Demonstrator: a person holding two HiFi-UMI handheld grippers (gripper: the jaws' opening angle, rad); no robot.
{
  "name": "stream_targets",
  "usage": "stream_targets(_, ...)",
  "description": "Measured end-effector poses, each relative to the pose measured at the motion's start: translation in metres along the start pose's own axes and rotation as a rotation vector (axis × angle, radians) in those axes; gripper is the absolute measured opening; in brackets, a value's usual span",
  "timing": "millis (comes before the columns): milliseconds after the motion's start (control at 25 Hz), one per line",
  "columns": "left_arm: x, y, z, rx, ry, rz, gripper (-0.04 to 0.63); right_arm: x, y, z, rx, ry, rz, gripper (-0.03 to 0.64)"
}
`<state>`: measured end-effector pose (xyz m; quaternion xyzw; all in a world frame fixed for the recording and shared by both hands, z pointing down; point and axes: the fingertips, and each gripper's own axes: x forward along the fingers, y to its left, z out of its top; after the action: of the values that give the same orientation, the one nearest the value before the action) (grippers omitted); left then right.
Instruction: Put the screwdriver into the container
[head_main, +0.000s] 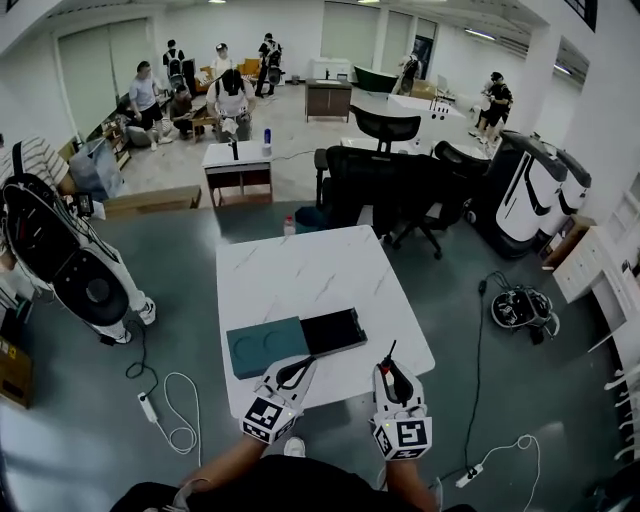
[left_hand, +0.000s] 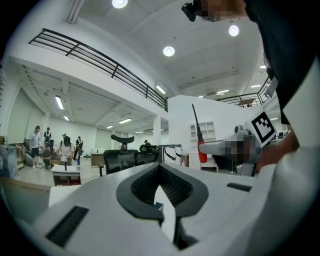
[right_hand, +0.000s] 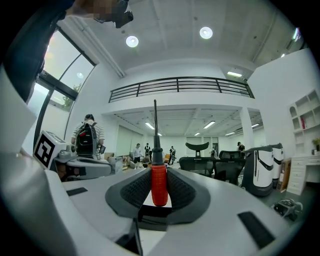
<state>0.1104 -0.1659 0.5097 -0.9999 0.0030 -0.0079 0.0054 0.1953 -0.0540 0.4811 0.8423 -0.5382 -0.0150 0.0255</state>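
My right gripper (head_main: 394, 371) hovers over the near right corner of the white table (head_main: 300, 275). It is shut on a screwdriver (right_hand: 159, 184) with a red handle, and the black shaft points up and away from me. The same screwdriver (left_hand: 201, 149) shows upright in the left gripper view. A teal container part (head_main: 266, 347) with round recesses lies on the table's near left, touching a black tray (head_main: 333, 331). Just in front of the teal part, my left gripper (head_main: 291, 372) is shut, and nothing shows between its pads (left_hand: 142, 187).
Black office chairs (head_main: 385, 180) stand beyond the table's far side. A white cable and power strip (head_main: 150, 405) lie on the floor at left, and another cable (head_main: 478, 350) at right. People stand far back and at the left.
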Motion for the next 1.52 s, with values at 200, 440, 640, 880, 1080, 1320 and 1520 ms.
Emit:
stream_targets(200,0.006,0.035,-0.006,-0.004,0.011,0.021,0.006,0.042,0.006,-0.009,-0.017,0.019,0.032,0.109)
stream_targets(440,0.018,0.066,-0.008,-0.017,0.011,0.064,0.006,0.08,0.007,-0.014,-0.022,0.026,0.085,0.109)
stream_targets(640,0.046,0.083,-0.019,-0.017,0.017,0.11,0.006,0.115,-0.01,-0.025,-0.028,0.045,0.156,0.109)
stream_targets(880,0.075,0.091,-0.025,-0.061,0.05,0.232,0.006,0.147,-0.038,-0.034,-0.043,0.058,0.276,0.108)
stream_targets(1080,0.103,0.094,-0.023,-0.064,0.067,0.314,0.006,0.171,-0.065,-0.046,-0.081,0.083,0.367,0.108)
stream_targets(1320,0.12,0.095,-0.03,-0.049,0.094,0.431,0.006,0.192,-0.09,-0.068,-0.011,0.117,0.503,0.107)
stream_targets(1520,0.116,0.1,-0.038,-0.058,0.111,0.533,0.006,0.205,-0.09,-0.08,-0.013,0.149,0.616,0.108)
